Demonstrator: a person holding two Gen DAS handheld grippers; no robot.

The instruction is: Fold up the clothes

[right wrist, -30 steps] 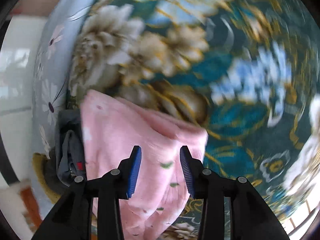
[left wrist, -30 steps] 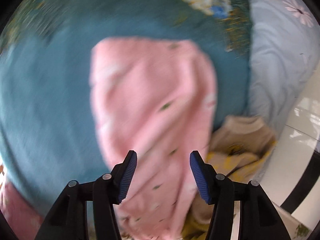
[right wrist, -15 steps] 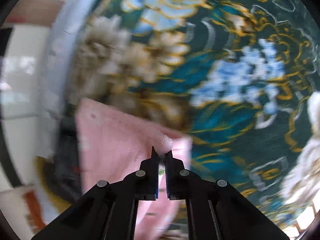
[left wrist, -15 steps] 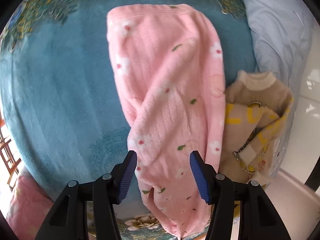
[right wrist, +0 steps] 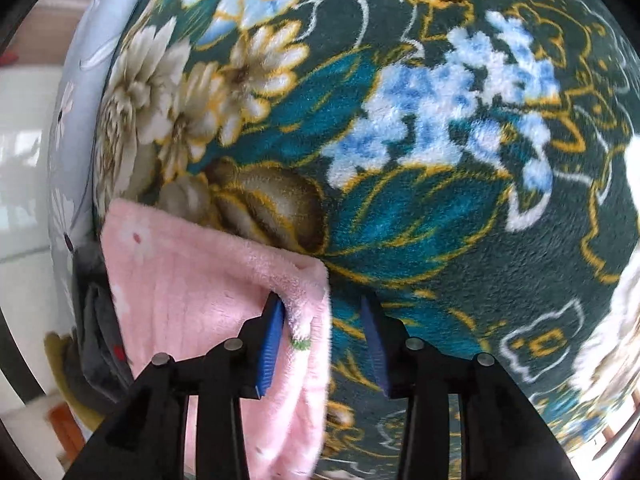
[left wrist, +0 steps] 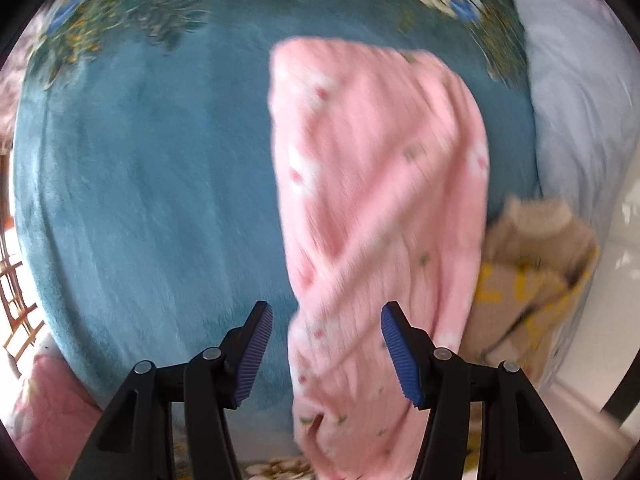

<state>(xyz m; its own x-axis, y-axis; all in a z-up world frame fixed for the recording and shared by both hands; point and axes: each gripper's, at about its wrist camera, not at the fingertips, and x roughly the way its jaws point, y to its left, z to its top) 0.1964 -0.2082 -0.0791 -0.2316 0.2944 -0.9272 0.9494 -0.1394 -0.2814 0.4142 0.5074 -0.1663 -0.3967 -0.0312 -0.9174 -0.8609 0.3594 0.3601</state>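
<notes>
Fleece looks soft, light and floppy; best pinched at corners. Right gripper stands apart at one corner, left gripper apart above the cloth.

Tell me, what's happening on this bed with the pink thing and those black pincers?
A person is folding clothes with a two-finger gripper in each hand. A pink fleece garment lies lengthwise on a teal flowered blanket. The right gripper is open, with the garment's corner lying between its blue pads. The left gripper is open too, near the garment's other end. A beige sweater lies beside it.
</notes>
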